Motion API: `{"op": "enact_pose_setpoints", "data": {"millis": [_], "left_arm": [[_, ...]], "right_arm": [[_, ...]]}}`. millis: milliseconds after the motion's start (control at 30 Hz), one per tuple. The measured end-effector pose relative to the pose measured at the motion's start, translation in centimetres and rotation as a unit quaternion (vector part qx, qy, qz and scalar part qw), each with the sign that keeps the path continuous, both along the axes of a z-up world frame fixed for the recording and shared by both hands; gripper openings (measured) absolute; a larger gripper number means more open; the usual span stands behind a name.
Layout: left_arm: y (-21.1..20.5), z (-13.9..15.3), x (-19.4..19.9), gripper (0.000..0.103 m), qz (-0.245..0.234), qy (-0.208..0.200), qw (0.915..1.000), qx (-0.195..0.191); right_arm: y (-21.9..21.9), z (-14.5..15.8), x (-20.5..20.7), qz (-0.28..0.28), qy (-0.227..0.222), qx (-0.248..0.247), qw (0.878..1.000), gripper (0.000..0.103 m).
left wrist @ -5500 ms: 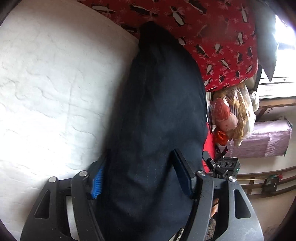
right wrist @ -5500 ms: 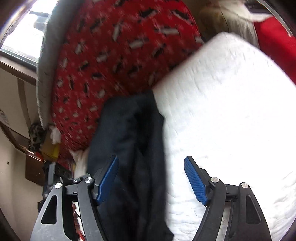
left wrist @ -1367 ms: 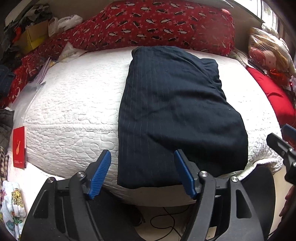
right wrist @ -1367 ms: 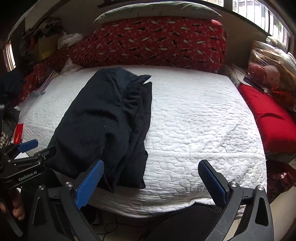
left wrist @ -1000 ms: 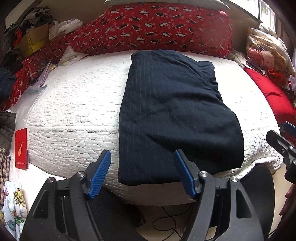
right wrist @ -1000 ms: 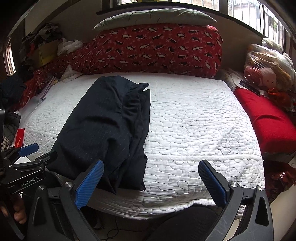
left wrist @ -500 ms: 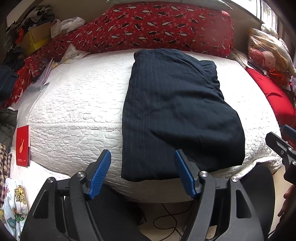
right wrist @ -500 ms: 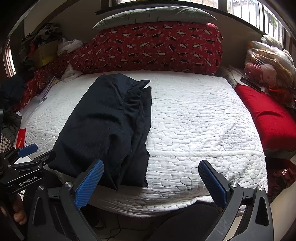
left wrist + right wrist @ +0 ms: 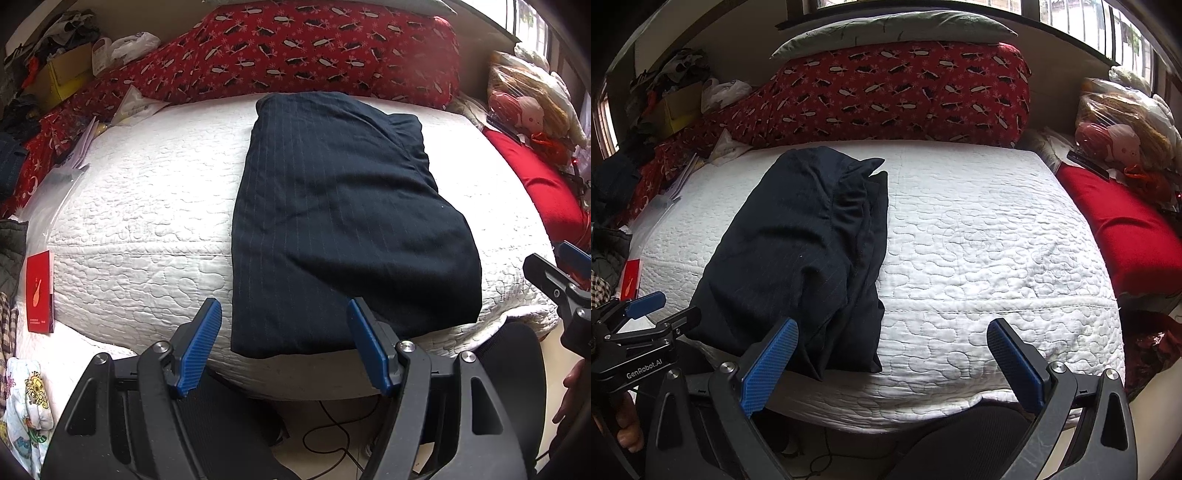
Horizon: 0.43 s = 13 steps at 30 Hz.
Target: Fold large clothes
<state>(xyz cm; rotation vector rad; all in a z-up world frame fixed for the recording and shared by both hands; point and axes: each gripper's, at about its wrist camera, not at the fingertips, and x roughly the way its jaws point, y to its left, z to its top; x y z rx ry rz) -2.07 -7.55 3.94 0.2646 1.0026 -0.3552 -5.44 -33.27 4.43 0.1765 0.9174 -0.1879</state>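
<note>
A dark navy pinstriped garment (image 9: 332,221) lies folded into a long rectangle on the white quilted bed (image 9: 147,206); its near end hangs over the bed's front edge. It also shows in the right wrist view (image 9: 805,251), left of centre. My left gripper (image 9: 284,350) is open and empty, held off the bed just in front of the garment's near end. My right gripper (image 9: 894,363) is open wide and empty, in front of the bed edge, to the right of the garment.
A red penguin-print bolster (image 9: 886,92) lies along the bed's far side. A red cushion (image 9: 1123,229) and bagged toys (image 9: 1115,136) are on the right. A red booklet (image 9: 40,291) and clutter sit at the left. Cables lie on the floor (image 9: 332,435) below.
Both grippers, earlier close over the garment, have pulled back off the bed and now hover in front of its edge. Over the last second they only drift slightly; the garment lies still.
</note>
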Motion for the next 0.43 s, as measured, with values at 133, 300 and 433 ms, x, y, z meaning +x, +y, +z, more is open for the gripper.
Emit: {"op": "enact_pose_setpoints", "data": {"millis": [133,300,433], "left_arm": [[0.05,-0.12,0.12,0.07,-0.001,0.01,0.9999,-0.008],[0.08,0.1,0.05,0.07,-0.001,0.007,0.9997,-0.022],[-0.41,0.17,-0.21,0.07,-0.015,0.014,0.9995,-0.024]], "right_arm": [[-0.11,-0.12,0.11,-0.004,0.004,-0.004,1.0,0.103],[-0.34,-0.28,0.08,-0.008,0.008,-0.003,1.0,0.103],[-0.56,-0.38,0.17,-0.011,0.01,-0.003,1.0,0.103]]}}
